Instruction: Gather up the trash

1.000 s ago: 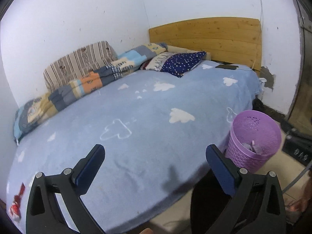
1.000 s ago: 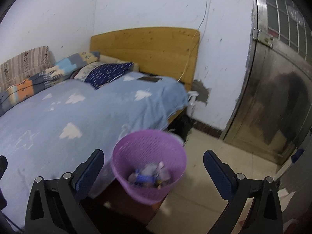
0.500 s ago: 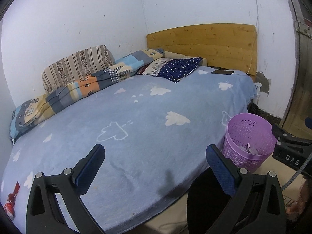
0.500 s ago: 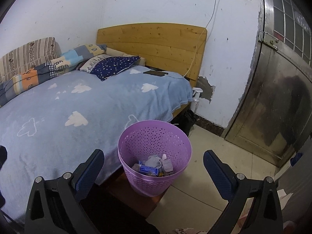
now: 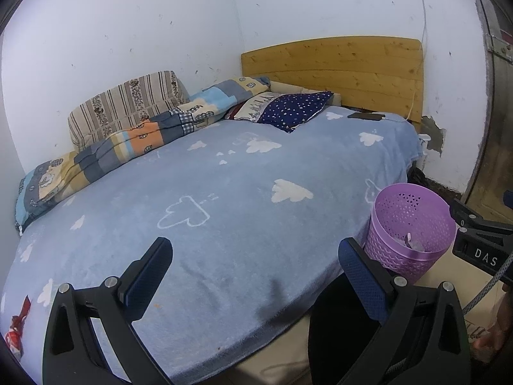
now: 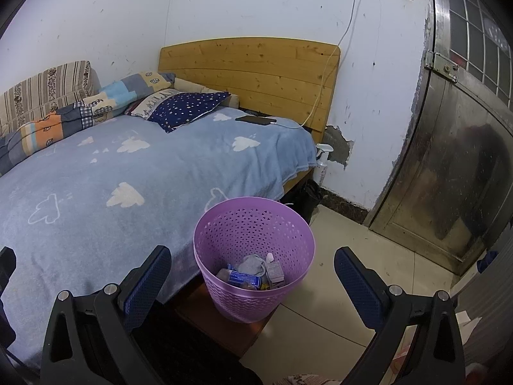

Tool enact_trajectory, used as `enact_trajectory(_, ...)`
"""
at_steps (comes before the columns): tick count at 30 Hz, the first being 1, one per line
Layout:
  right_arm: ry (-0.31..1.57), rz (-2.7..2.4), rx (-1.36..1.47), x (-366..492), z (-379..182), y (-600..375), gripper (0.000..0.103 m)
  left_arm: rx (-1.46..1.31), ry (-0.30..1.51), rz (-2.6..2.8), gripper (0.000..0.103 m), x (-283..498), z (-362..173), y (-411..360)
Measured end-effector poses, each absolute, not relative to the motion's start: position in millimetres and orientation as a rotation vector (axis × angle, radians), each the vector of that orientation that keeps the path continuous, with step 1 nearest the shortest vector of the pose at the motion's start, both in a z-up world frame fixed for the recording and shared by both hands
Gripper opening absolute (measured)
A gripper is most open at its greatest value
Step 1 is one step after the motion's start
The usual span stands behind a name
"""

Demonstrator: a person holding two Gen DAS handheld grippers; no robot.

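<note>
The fingers of the left gripper [image 5: 255, 268] and right gripper [image 6: 251, 269] were spread wide, nothing held. A red wrapper [image 5: 17, 329] was seen on the bed [image 5: 224, 208] at the near left edge; it was judged light, crinkly and best pinched at its twisted end. The purple basket [image 6: 253, 224], with trash [image 6: 253, 271] inside, stood by the bed. "DAS" was read on the right gripper's body.

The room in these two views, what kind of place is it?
Most likely a small bedroom in a home. A bed with a wooden headboard and a star-patterned pillow fills it, and a purple wastebasket stands on the tiled floor beside the bed.
</note>
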State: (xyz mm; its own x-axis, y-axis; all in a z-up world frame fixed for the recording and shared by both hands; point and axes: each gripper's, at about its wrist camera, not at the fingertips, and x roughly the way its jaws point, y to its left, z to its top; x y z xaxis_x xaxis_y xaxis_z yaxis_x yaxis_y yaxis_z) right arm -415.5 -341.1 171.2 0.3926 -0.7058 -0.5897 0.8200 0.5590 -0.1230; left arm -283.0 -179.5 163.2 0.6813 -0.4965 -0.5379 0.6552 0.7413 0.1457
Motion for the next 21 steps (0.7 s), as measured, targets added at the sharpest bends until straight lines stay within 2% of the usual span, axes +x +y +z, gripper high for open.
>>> enact_trajectory(21,0.660,-0.976,0.210,-414.6,168.7,-343.2,0.102,0.344,0.502,-0.661,0.103,-283.1,158.4,-181.4)
